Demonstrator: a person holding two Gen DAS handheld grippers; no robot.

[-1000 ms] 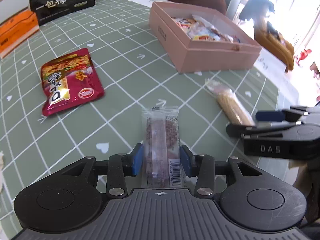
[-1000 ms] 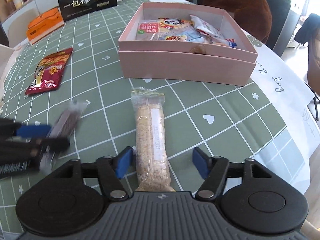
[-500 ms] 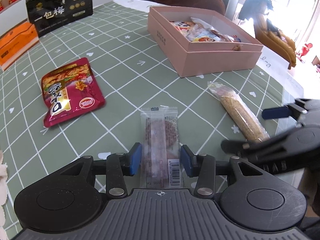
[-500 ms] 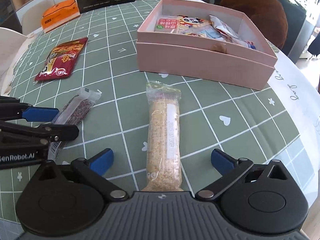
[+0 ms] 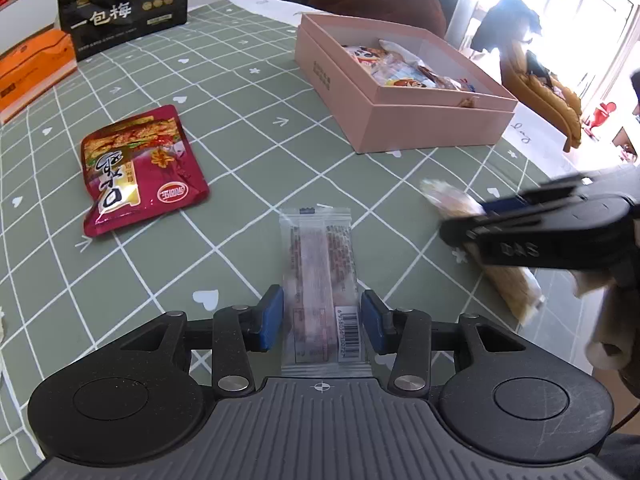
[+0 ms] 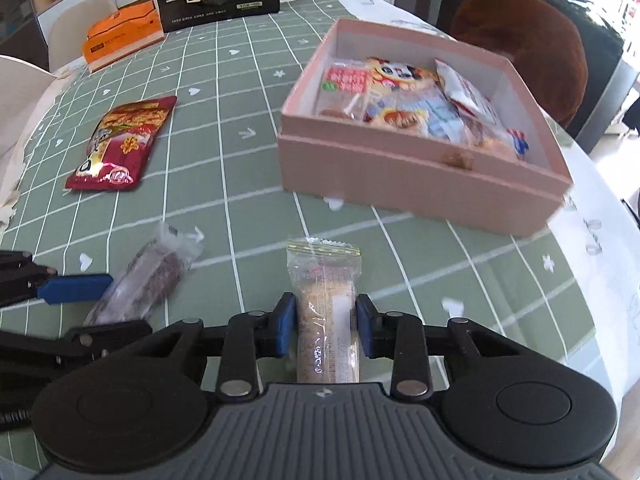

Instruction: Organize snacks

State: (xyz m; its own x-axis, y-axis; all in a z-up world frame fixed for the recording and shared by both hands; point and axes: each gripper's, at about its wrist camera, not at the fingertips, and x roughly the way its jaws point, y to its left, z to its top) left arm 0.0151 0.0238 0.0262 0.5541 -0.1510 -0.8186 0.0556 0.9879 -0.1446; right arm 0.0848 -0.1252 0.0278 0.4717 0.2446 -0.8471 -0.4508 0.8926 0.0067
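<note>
So there's a green grid tablecloth [image 5: 248, 92] and the open pink box [image 6: 420, 184] on it, already full of snack packs. Only the right wrist view looks down into the box properly. The red pouch [image 5: 136, 168] lies flat to the left, well apart from the box. The right gripper [image 6: 326, 326] is clamped tight on the tan grain bar [image 6: 326, 300], long axis pointing straight ahead toward the box. The left gripper [image 5: 322, 320] has its pads right beside the reddish bar [image 5: 318, 276], also pointing forward; I can't tell if they're actually pinching it.
</note>
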